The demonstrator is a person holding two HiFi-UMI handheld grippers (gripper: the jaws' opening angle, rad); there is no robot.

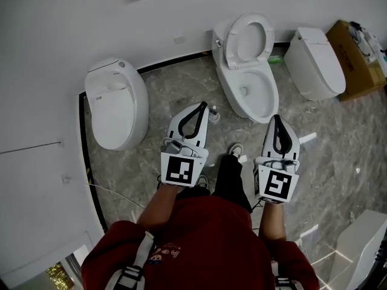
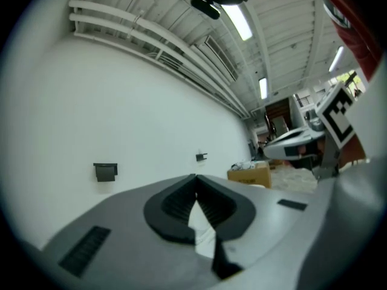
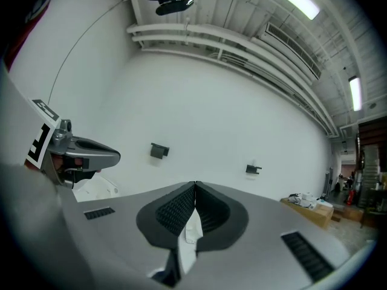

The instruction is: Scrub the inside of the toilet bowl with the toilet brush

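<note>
The white toilet [image 1: 245, 71] with its lid raised and the bowl open stands against the far wall, ahead of both grippers. My left gripper [image 1: 202, 106] is shut and empty, with its tips just short of the bowl's near left side. My right gripper [image 1: 277, 118] is also shut with nothing in it, at the bowl's near right. A small white upright object [image 1: 213, 114], which may be the brush stand, sits on the floor beside the left gripper's tip. In the gripper views the left jaws [image 2: 195, 177] and right jaws [image 3: 195, 184] meet, and both point at the white wall.
A closed white toilet [image 1: 115, 107] stands to the left and another [image 1: 314, 62] to the right. A cardboard box [image 1: 354, 59] sits at the far right. A white stick-like piece [image 1: 307, 139] lies on the marble floor by the right gripper. My feet are below the grippers.
</note>
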